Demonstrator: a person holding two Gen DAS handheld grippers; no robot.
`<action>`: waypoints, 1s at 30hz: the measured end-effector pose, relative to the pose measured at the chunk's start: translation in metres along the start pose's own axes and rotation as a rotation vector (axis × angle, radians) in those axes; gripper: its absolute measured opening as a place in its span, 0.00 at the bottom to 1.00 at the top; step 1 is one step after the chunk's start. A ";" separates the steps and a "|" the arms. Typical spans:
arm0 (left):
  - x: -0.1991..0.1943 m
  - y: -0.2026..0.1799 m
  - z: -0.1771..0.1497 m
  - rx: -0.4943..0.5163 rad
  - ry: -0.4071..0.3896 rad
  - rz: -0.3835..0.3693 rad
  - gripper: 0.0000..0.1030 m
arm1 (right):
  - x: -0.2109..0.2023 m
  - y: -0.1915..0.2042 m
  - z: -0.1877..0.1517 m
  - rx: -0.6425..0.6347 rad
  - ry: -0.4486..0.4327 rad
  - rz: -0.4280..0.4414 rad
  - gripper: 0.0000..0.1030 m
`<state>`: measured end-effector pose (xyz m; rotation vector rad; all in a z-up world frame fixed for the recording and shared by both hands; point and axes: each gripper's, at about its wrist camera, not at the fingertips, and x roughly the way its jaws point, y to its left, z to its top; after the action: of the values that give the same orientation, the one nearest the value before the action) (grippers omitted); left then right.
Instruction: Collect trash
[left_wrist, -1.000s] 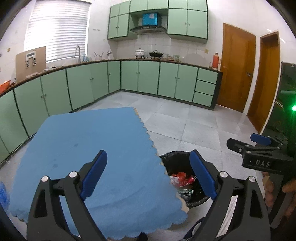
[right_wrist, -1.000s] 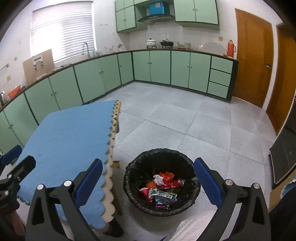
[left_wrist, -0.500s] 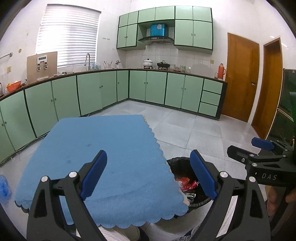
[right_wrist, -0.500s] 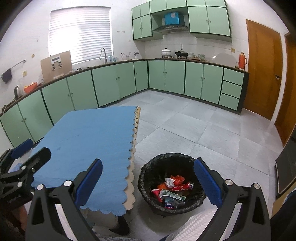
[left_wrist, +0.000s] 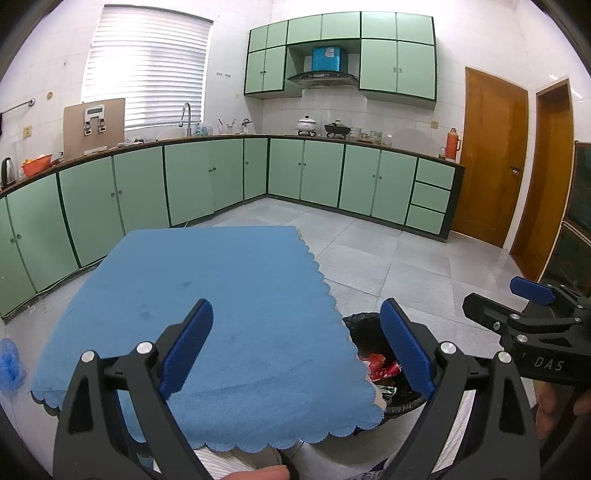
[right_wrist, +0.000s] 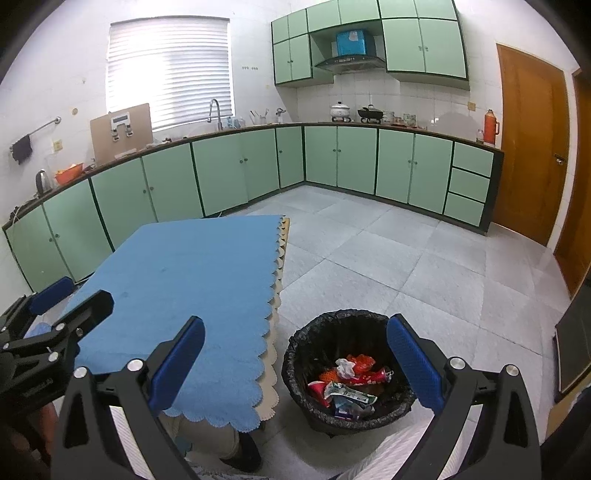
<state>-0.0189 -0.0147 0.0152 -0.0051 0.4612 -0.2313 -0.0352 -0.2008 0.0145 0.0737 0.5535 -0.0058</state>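
Trash (right_wrist: 347, 384) lies piled in the black-lined bin (right_wrist: 295, 363) on the floor beside the blue-clothed bench (left_wrist: 207, 291), while left gripper (left_wrist: 295, 347) and right gripper (right_wrist: 295, 363) hover with fingers spread wide, holding nothing.

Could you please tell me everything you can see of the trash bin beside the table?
The trash bin is round, lined with a crinkled black plastic bag folded over its rim, and stands upright on the grey tiled floor beside the blue tablecloth's scalloped edge. It holds crumpled red, white and green wrappers, filling only the bottom. Nothing grips it.
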 end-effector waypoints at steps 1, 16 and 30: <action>0.000 0.000 0.000 0.001 0.001 0.001 0.86 | 0.000 0.000 -0.001 0.000 -0.003 0.003 0.94; -0.004 -0.004 -0.005 0.019 -0.013 0.005 0.86 | -0.005 0.000 0.002 -0.004 -0.024 0.004 0.94; -0.005 -0.003 -0.005 0.020 -0.021 0.007 0.86 | -0.006 0.000 0.004 -0.012 -0.027 0.002 0.94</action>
<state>-0.0264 -0.0160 0.0127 0.0138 0.4376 -0.2287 -0.0380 -0.2008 0.0206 0.0629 0.5262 -0.0016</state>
